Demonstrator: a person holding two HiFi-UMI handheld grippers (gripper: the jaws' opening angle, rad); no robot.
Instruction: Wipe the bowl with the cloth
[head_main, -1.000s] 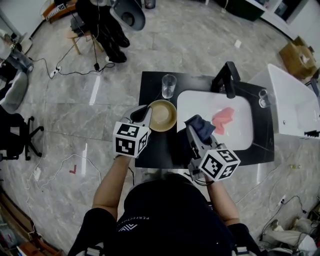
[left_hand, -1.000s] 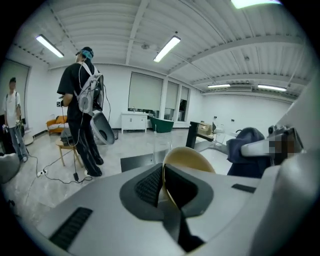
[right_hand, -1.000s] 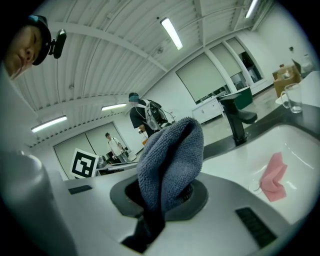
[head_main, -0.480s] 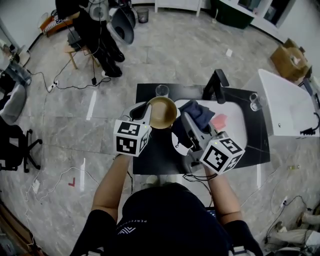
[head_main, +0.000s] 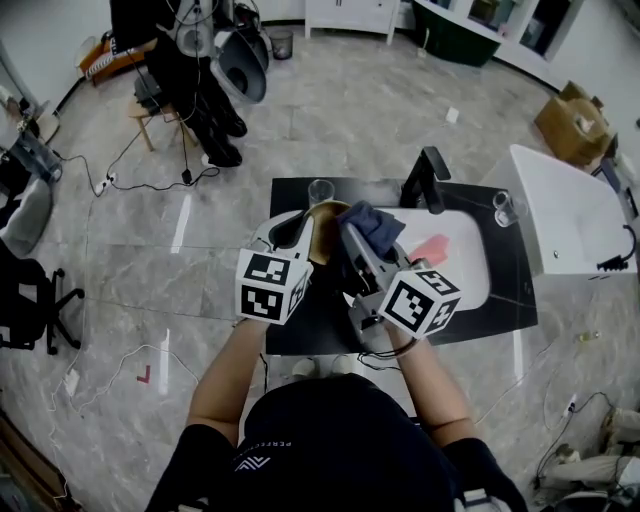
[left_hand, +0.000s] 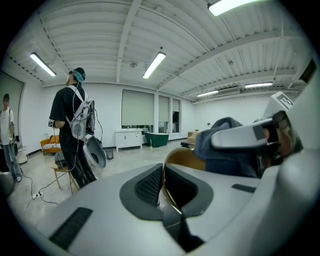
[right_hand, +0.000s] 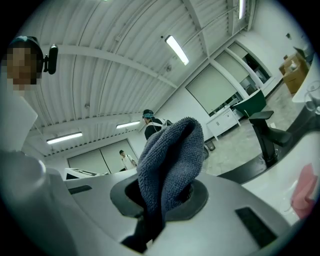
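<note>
My left gripper is shut on the rim of a tan bowl, held up above the black counter; in the left gripper view the bowl's edge sits pinched between the dark pads. My right gripper is shut on a dark blue cloth, raised beside the bowl and close against it. The cloth stands up in a fold out of the jaws in the right gripper view. From the left gripper view the cloth and the right gripper's finger lie just over the bowl.
A black counter holds a white sink with a pink cloth in it, a black tap and a glass at the back. Another glass stands at the right. A person stands beyond the counter.
Both grippers have risen from the counter. The bowl came up with the left one, and the cloth moved left until it sits against the bowl.
</note>
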